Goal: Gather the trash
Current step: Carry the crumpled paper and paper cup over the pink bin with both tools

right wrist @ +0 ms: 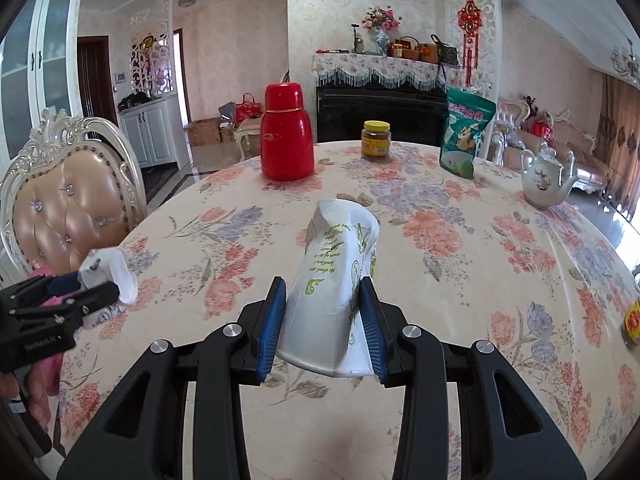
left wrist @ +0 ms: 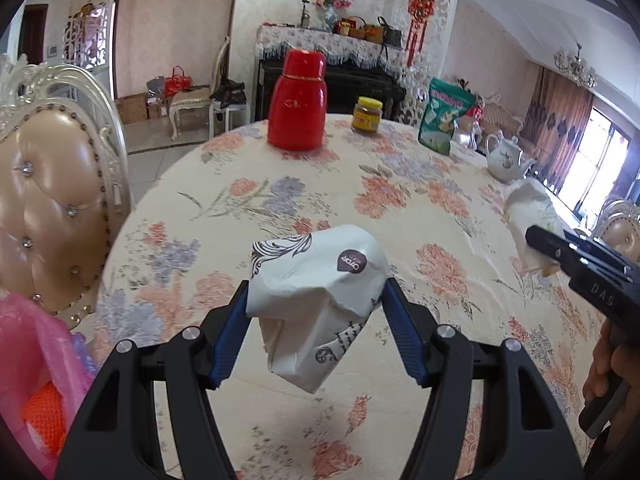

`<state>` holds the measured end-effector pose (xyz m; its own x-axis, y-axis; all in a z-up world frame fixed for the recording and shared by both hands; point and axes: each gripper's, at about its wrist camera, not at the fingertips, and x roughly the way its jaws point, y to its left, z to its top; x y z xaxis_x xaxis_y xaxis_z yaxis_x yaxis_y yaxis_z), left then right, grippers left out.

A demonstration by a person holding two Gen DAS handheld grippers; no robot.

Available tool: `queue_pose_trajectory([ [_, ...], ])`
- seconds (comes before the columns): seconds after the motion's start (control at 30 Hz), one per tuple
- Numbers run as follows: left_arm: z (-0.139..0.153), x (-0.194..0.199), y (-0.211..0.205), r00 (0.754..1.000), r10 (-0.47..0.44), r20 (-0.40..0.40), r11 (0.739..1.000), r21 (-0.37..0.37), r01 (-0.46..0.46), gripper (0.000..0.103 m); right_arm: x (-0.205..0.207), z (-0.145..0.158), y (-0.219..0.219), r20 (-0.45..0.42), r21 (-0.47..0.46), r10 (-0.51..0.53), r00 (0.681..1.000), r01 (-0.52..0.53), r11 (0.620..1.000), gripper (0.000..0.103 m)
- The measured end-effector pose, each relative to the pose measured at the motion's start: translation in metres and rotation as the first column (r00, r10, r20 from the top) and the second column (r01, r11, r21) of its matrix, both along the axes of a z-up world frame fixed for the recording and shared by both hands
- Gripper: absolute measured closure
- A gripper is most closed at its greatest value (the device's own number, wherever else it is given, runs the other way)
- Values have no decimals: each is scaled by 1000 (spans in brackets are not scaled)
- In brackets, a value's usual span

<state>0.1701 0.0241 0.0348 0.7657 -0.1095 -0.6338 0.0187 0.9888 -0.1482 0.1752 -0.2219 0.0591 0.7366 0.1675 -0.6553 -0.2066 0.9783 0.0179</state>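
My left gripper (left wrist: 316, 300) is shut on a crumpled white paper bag with dark print (left wrist: 312, 280) and holds it above the floral tablecloth (left wrist: 280, 184). My right gripper (right wrist: 323, 296) is shut on a crushed white paper cup with green print (right wrist: 336, 264), also held above the table. In the left wrist view the right gripper (left wrist: 536, 240) shows at the right edge with its cup (left wrist: 528, 216). In the right wrist view the left gripper (right wrist: 84, 284) shows at the left edge with its bag (right wrist: 114, 270).
On the round table's far side stand a red thermos (right wrist: 286, 136), a yellow-lidded jar (right wrist: 376, 140), a green snack bag (right wrist: 464, 136) and a white teapot (right wrist: 546, 178). A padded chair (right wrist: 68, 204) stands at the left. A pink bag (left wrist: 36, 368) sits low left.
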Motion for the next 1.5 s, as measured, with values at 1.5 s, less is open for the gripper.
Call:
queue_pose_trajectory([
  [1.5, 24, -149, 210, 948, 304, 89, 953, -11, -304, 39, -63, 17, 205, 14, 19, 282, 959, -282, 959, 66],
])
